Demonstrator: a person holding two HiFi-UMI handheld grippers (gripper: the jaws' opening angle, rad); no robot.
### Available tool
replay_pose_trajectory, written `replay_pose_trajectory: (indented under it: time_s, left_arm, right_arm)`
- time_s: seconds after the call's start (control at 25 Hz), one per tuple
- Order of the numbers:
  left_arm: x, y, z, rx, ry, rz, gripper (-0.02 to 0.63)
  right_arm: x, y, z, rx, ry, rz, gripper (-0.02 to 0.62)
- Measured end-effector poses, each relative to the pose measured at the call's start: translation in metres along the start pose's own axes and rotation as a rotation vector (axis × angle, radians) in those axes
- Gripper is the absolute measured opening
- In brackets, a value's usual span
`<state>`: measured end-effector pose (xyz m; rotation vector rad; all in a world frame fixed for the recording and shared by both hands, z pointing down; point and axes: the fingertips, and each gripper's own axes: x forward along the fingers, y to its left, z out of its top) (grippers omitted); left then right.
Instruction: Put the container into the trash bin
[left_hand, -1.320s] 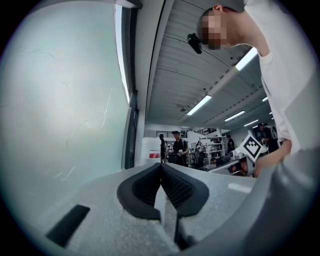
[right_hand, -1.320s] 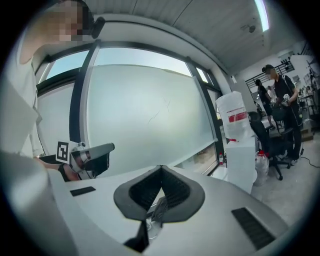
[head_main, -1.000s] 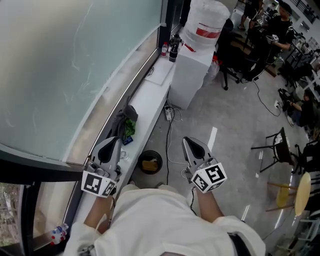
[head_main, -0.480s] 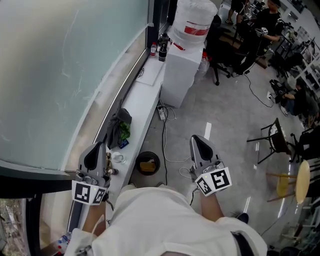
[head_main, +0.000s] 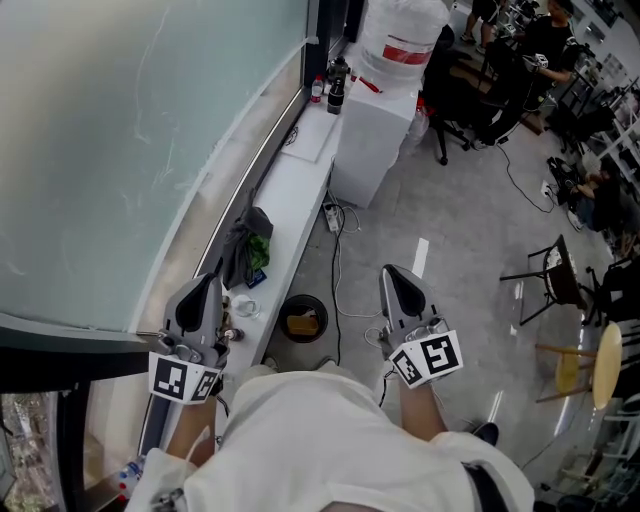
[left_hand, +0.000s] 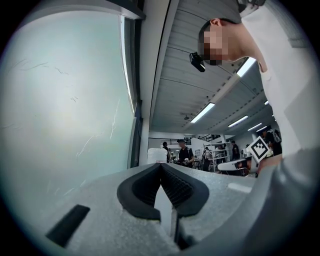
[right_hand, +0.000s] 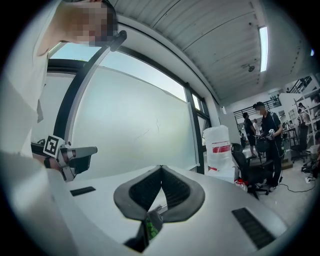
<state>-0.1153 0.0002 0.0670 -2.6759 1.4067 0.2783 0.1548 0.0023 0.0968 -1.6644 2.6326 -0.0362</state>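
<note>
A small clear container sits on the white ledge below the window. On the floor beside the ledge stands the round black trash bin, with something yellow-brown inside it. My left gripper hovers above the ledge just left of the container, apart from it, jaws shut and empty. In the left gripper view the gripper points along the window with its pads meeting. My right gripper hangs over the floor right of the bin, also shut on nothing. The right gripper's own view shows its tips closed.
A dark bag with a green item lies on the ledge beyond the container. Cables and a power strip run past the bin. A white cabinet with a water jug stands farther on, with people and chairs at the right.
My left gripper has pulled back to the left, away from the items on the ledge. The right gripper rose slightly. Both stayed shut.
</note>
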Motion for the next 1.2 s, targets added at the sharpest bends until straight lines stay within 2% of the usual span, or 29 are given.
replay_pose_trajectory:
  time_s: [0.32, 1.2]
  left_arm:
    - [-0.013, 0.012, -0.001, -0.006, 0.002, 0.012, 0.017]
    - [-0.016, 0.010, -0.006, -0.015, 0.004, -0.023, 0.017]
  right_arm:
    - [0.012, 0.027, -0.010, -0.035, 0.041, 0.052, 0.002]
    - [0.006, 0.038, -0.012, -0.039, 0.038, 0.029, 0.002]
